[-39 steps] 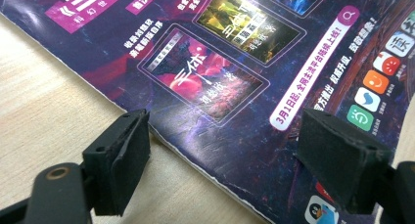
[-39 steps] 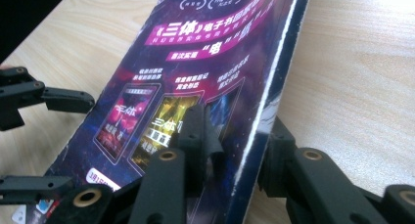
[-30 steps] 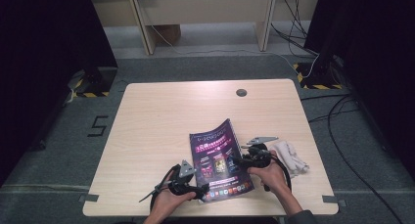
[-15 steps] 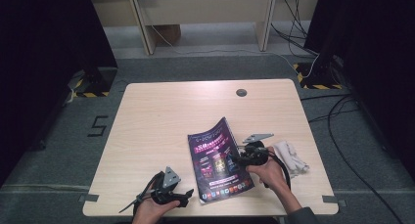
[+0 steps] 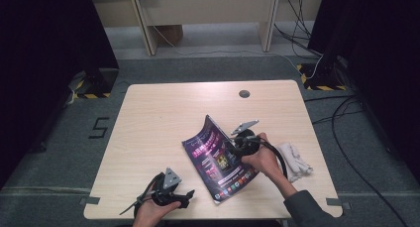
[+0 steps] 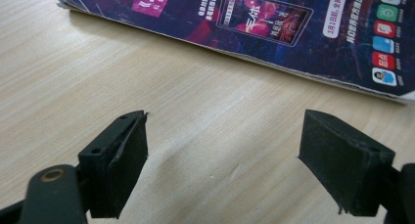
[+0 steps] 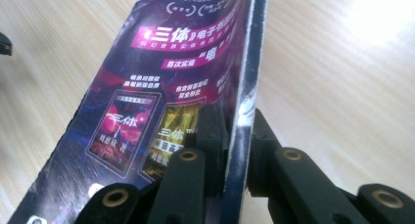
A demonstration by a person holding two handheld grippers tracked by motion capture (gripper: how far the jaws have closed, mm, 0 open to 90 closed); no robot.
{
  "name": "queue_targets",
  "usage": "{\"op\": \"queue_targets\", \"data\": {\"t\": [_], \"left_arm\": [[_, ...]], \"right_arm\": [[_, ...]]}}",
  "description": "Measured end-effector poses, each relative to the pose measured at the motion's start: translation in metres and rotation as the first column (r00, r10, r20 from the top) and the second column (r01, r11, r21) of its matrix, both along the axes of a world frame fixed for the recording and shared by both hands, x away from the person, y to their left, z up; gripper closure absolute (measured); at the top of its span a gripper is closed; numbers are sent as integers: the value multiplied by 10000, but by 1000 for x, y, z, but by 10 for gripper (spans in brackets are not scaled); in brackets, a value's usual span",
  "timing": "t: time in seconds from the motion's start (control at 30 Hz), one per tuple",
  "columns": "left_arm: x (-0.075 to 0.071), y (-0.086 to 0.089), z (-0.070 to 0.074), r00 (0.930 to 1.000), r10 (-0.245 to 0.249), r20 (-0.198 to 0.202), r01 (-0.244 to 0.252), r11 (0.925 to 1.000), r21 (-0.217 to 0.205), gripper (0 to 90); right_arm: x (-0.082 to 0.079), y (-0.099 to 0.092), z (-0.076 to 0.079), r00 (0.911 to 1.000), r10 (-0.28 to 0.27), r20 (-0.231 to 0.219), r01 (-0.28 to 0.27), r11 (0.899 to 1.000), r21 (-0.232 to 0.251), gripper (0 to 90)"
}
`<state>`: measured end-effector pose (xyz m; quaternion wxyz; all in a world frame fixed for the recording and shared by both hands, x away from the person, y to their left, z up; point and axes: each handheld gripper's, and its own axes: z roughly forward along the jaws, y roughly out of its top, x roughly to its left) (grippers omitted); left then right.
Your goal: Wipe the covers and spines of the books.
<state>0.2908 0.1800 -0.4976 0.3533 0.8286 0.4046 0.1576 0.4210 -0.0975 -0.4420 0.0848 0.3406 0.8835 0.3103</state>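
A magazine with a dark purple cover lies near the table's front, its right edge raised off the wood. My right gripper is shut on that raised edge; its jaws have just been closing with the page stack between them. In the right gripper view both pads press on the magazine on either side of its white page edges, at my right gripper. My left gripper rests at the front edge, left of the magazine and apart from it. Its jaws stand open over bare wood in the left gripper view, with the magazine beyond them.
A crumpled white cloth lies right of the right hand. The wooden table has a dark cable hole near its far edge. Cables trail on the grey floor at the right.
My left gripper has drawn away from the magazine to the left, along the front edge. My right gripper has risen, tilting the magazine's right edge higher.
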Motion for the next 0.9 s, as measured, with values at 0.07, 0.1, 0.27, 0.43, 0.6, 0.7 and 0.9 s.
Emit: {"op": "queue_targets", "data": {"t": [0.07,0.1,0.27,0.43,0.6,0.7,0.9], "left_arm": [[-1,-1,1,10000,-40,-23,40,9999,-93,178],[-1,-2,1,10000,-73,60,73,10000,12,178],[0,0,1,10000,-20,70,19,9999,112,177],[0,0,1,10000,6,46,-6,10000,29,178],[0,0,0,10000,2,59,-2,10000,14,178],[1,1,0,10000,47,44,-48,10000,31,178],[0,-1,0,10000,-44,12,44,9999,97,178]], "right_arm": [[4,6,6,9995,229,214,-220,9988,-437,816],[5,7,8,9994,249,224,-236,9982,-560,819],[13,15,19,9978,517,425,-455,9898,-1353,826],[18,19,30,9956,654,674,-519,9814,-1848,835],[23,22,43,9927,644,1023,-388,9712,-2351,837],[31,23,57,9860,694,1518,-201,9523,-3045,837],[39,20,71,9794,469,1965,283,9312,-3633,837]]}}
